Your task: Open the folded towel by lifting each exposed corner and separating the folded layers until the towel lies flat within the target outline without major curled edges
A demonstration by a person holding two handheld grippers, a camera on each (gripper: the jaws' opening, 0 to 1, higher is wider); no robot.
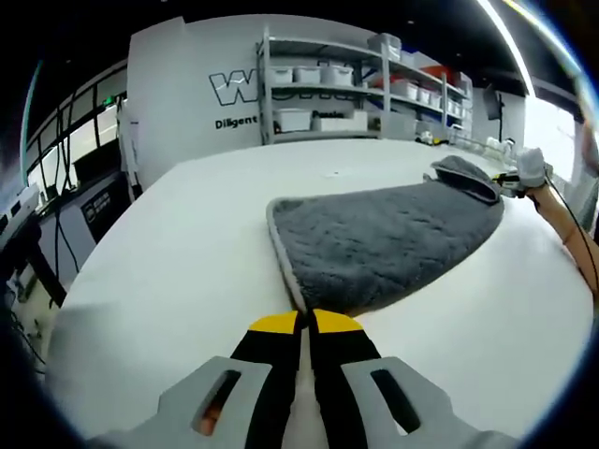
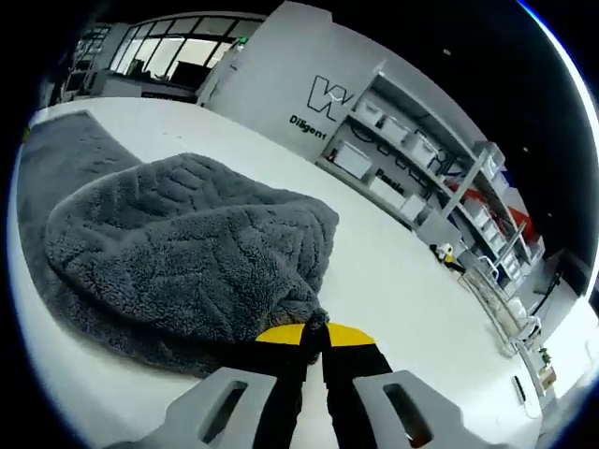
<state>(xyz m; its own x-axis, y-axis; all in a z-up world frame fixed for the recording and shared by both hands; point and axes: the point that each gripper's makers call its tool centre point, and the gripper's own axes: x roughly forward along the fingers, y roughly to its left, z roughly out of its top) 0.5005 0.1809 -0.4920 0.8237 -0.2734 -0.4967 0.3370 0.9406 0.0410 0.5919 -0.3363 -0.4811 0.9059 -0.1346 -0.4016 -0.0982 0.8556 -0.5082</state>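
Observation:
A grey fluffy towel point(image 1: 384, 238) lies on the white table point(image 1: 187, 243), spread away from me in the left gripper view. My left gripper point(image 1: 305, 323) is shut on its near corner, the yellow tips pinching the hem. At the towel's far end a fold is lifted where the other gripper point(image 1: 524, 173) holds it. In the right gripper view the towel point(image 2: 178, 253) bulges in a folded-over heap, and my right gripper point(image 2: 316, 333) is shut on a pinched corner of the top layer.
Metal shelves point(image 1: 328, 84) with white bins stand beyond the table's far edge. A person's arm point(image 1: 571, 229) reaches in at the right. Desks and cables sit off the left edge point(image 1: 56, 234). Bare table point(image 2: 402, 281) extends to the right of the towel.

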